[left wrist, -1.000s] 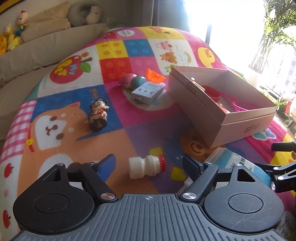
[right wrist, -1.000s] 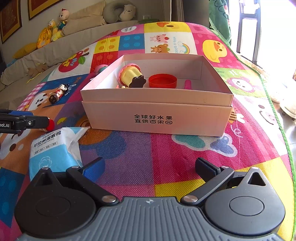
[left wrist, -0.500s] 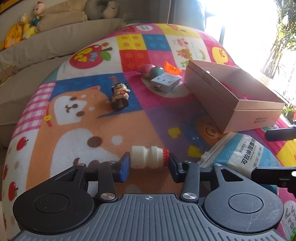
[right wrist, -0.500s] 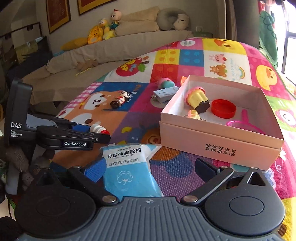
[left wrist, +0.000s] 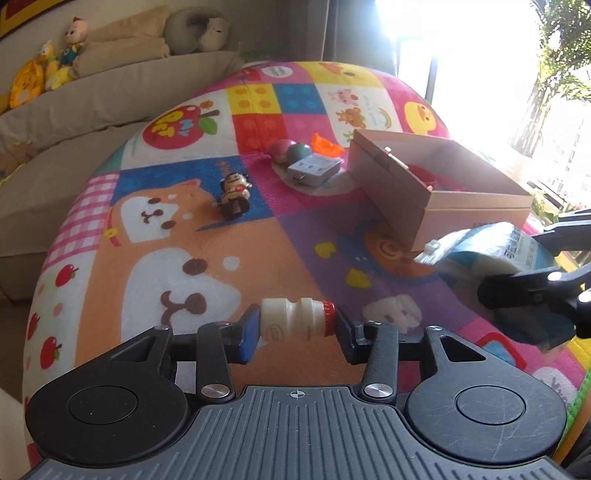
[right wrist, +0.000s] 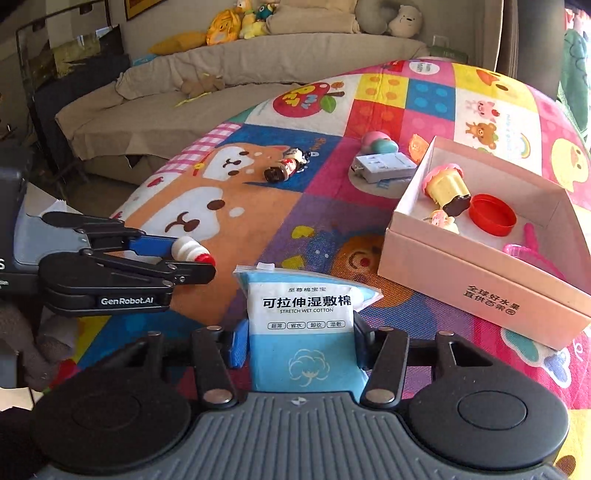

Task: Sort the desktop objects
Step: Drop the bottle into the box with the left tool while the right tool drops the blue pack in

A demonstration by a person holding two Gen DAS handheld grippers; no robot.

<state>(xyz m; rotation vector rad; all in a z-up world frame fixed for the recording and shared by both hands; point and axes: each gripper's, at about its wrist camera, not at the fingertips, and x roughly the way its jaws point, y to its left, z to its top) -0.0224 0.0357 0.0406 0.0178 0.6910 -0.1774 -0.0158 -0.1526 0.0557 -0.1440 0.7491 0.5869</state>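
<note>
We are clamping the left gripper [left wrist: 297, 325] on a small white bottle [left wrist: 293, 323] with a red cap, pads pressing its base and cap, and holding it just above the play mat [left wrist: 155, 288] near its front edge. Our right gripper [right wrist: 300, 345] has just been closing its jaws and is squeezing a blue pack of wet cotton [right wrist: 304, 332] between its pads, the pack standing upright off the mat. Farther in, toward the mat's right side, an open pink box [right wrist: 484, 291] is sitting with a toy cupcake [right wrist: 445, 186], a red lid [right wrist: 493, 214] and a pink scoop [right wrist: 528, 251] inside. Beyond the box's left wall a grey adapter [right wrist: 384, 166] is lying beside two pastel balls [right wrist: 378, 142], and a little doll [right wrist: 286, 168] is lying near the mat's middle. A beige sofa [right wrist: 229, 88] with plush toys [right wrist: 236, 22] is lining the far wall.
</note>
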